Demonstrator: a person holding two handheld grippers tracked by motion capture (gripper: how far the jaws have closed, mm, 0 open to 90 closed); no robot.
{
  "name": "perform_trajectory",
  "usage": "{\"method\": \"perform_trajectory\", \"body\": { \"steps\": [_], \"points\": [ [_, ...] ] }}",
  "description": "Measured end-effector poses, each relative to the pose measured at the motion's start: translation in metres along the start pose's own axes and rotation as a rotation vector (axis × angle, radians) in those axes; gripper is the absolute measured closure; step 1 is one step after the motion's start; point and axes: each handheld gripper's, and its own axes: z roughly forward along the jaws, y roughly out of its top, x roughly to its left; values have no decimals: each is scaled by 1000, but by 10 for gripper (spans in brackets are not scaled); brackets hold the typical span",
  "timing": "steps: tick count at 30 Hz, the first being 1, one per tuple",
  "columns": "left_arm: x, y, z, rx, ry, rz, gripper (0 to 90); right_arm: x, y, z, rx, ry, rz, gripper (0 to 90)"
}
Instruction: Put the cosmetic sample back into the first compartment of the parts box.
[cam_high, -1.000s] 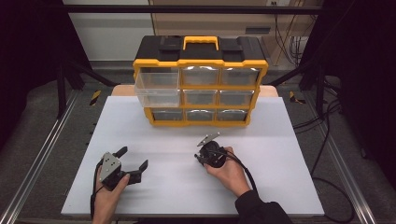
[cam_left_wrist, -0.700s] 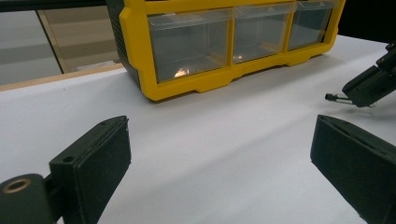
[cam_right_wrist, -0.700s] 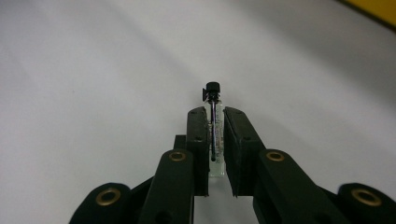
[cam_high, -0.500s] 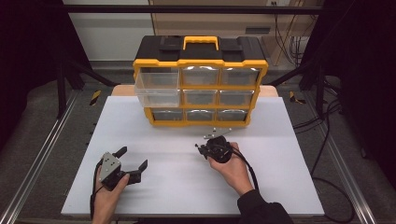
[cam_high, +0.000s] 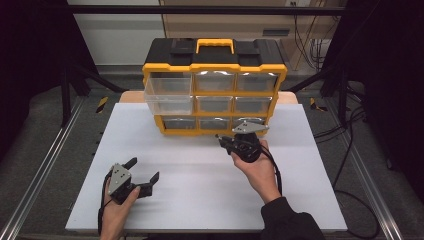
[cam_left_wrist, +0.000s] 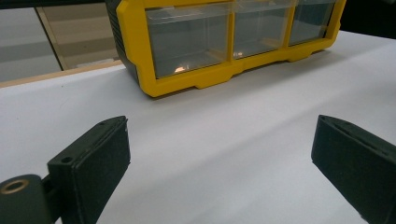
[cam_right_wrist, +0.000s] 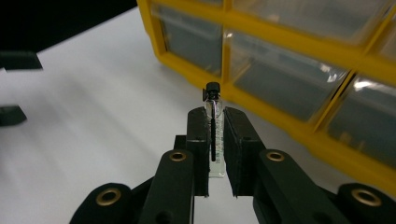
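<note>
small clear glass vial with a black cap (cam_right_wrist: 213, 122) is being pinched upright in right gripper (cam_right_wrist: 214, 140) | gripper has been moving toward 12 o'clock, nearing yellow-framed organizer of clear drawers (cam_high: 215, 85) | left gripper (cam_high: 142, 172) is resting spread at 7 o'clock | drawer stowing likely next

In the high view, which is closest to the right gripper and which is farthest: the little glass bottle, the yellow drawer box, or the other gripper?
1. The small glass vial, clamped between the right gripper's own jaws.
2. The yellow drawer organizer, just beyond it toward the back of the table.
3. The left gripper, far off at the table's front left, resting open on the white surface.
</note>
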Motion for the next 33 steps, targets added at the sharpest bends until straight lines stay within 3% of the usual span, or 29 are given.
{"method": "perform_trajectory", "body": {
  "steps": [7,10,20,28,33],
  "points": [
    [0,1,-2,-9,6,-3,40,-4,34,-23,-68,-24,-28,809],
    [0,1,-3,-20,6,-6,40,-2,41,-25,-72,-35,-49,809],
    [2,8,-10,-74,11,-36,45,-3,62,-30,-94,-46,-65,809],
    [4,10,-13,-78,-4,-73,49,-1,73,-34,-131,-31,-58,809],
    [4,10,-13,-75,-3,-68,49,1,82,-38,-152,-34,-69,809]
  ]
}}
